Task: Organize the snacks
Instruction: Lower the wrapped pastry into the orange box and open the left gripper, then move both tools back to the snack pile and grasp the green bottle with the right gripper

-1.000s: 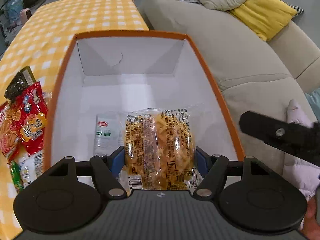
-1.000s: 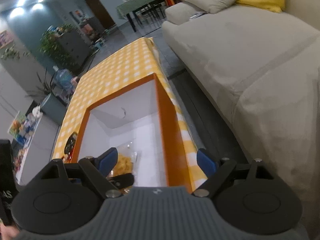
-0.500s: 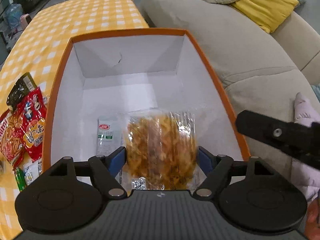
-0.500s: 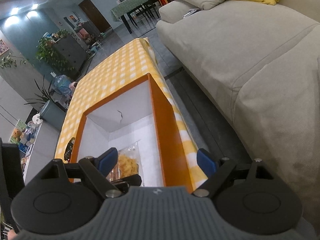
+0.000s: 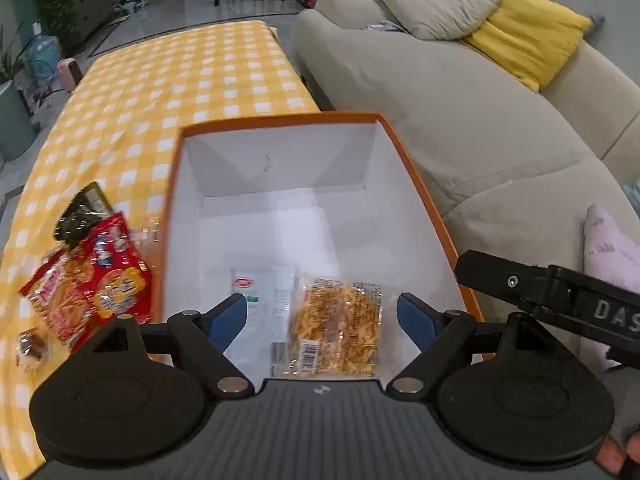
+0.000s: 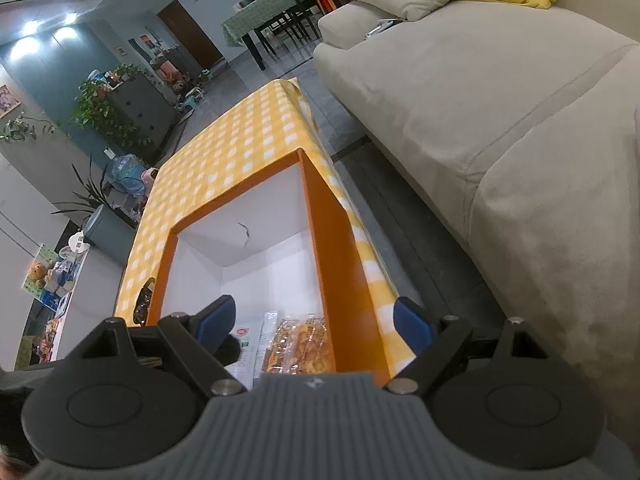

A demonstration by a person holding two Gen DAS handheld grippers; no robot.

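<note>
Left of the left gripper (image 5: 322,316), red snack bags (image 5: 96,280) lie on the checked table (image 5: 180,80). Its jaws are spread, released; the yellow noodle pack (image 5: 338,326) lies below between them on the floor of the orange box (image 5: 416,184). The right gripper (image 6: 316,322) hangs agape, empty, over the box's right wall. Risk: reaching left, a finger could snag the box wall and shove it.
</note>
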